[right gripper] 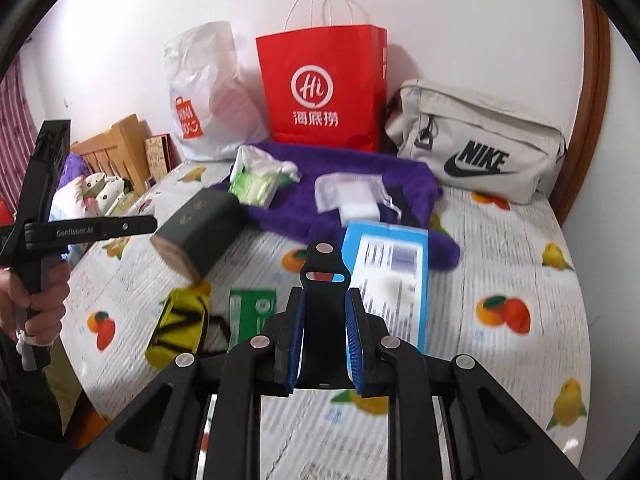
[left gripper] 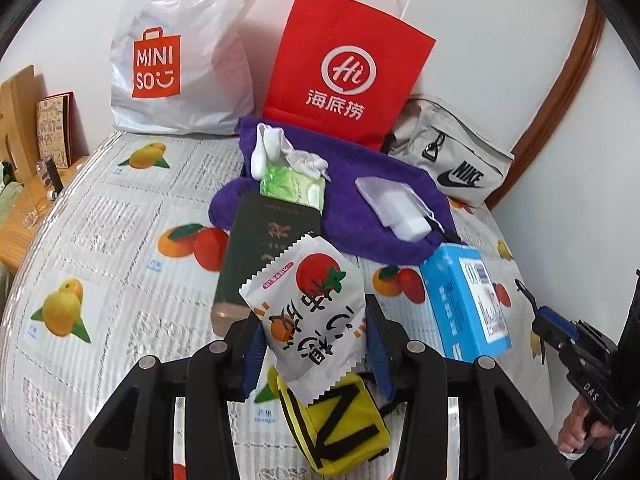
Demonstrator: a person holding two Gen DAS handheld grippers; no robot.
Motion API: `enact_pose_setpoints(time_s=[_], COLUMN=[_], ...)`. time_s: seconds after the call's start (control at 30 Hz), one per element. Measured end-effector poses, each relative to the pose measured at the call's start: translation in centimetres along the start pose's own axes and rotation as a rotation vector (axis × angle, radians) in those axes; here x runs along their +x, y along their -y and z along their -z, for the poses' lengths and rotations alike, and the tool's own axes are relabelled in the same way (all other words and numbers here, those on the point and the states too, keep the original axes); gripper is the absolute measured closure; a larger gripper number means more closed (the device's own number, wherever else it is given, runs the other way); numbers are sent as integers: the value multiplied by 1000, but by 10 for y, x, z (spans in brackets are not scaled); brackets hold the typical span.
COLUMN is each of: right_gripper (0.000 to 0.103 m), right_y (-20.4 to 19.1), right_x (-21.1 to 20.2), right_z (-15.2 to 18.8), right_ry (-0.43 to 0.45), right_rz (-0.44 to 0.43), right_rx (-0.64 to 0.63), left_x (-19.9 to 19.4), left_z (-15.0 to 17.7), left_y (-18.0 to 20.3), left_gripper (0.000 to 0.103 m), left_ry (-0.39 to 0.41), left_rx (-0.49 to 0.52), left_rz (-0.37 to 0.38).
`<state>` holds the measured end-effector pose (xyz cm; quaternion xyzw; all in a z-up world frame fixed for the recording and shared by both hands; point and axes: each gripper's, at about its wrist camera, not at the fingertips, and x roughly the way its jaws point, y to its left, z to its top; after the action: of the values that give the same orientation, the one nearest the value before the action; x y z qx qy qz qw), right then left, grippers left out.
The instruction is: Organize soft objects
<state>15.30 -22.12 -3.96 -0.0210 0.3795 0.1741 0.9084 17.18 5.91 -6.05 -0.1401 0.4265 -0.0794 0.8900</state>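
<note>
In the left wrist view my left gripper [left gripper: 316, 344] is shut on a white snack packet [left gripper: 312, 300] printed with a red fruit. It holds the packet above the bed, with the blue pads [left gripper: 253, 356] pressing on its sides. Under it lies a yellow pouch [left gripper: 340, 428] with a black N. My right gripper [right gripper: 325, 336] is shut on a black strap [right gripper: 324, 280] with a slot and a silver stud, which sticks up between its pads. A purple towel [right gripper: 352, 184] lies further back with a green tissue pack [right gripper: 256, 184] and a white drawstring pouch [right gripper: 348, 192] on it.
A red paper bag [right gripper: 324, 88], a white Miniso bag [right gripper: 208, 96] and a grey Nike bag [right gripper: 480, 148] stand along the wall. A dark green box [right gripper: 200, 228], a blue box [right gripper: 388, 280] and a green packet [right gripper: 252, 312] lie on the fruit-print bedsheet [right gripper: 520, 248]. A wooden headboard [right gripper: 116, 148] is at the left.
</note>
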Motion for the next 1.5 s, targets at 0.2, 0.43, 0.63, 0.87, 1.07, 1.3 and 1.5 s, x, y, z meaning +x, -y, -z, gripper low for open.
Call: enact_pose_setpoints(time_s=[0.2, 0.43, 0.63, 0.87, 1.07, 1.3, 1.5], right_gripper=[83, 83, 83, 83, 83, 83, 83], right_y=[7, 16, 23, 32, 35, 38, 50], right_x=[9, 24, 37, 53, 67, 87, 112], right_z=[-24, -48, -66, -83, -100, -115, -121], right_ry=[24, 33, 43, 52, 59, 49, 23], right_rz=[9, 11, 21, 32, 30, 31, 43], right_rx=[-10, 0, 10, 30, 37, 15, 9], left_x=[2, 11, 20, 30, 42, 57, 70], left_z=[-16, -35, -51, -72, -88, -95, -100], left_y=[2, 5, 9, 10, 8, 0, -5], left_gripper=[61, 61, 61, 61, 61, 61, 61], left_ry=[11, 21, 23, 26, 27, 20, 7], left_rx=[4, 13, 26, 59, 68, 56, 43], left_rz=[-15, -23, -25, -39, -53, -38, -31])
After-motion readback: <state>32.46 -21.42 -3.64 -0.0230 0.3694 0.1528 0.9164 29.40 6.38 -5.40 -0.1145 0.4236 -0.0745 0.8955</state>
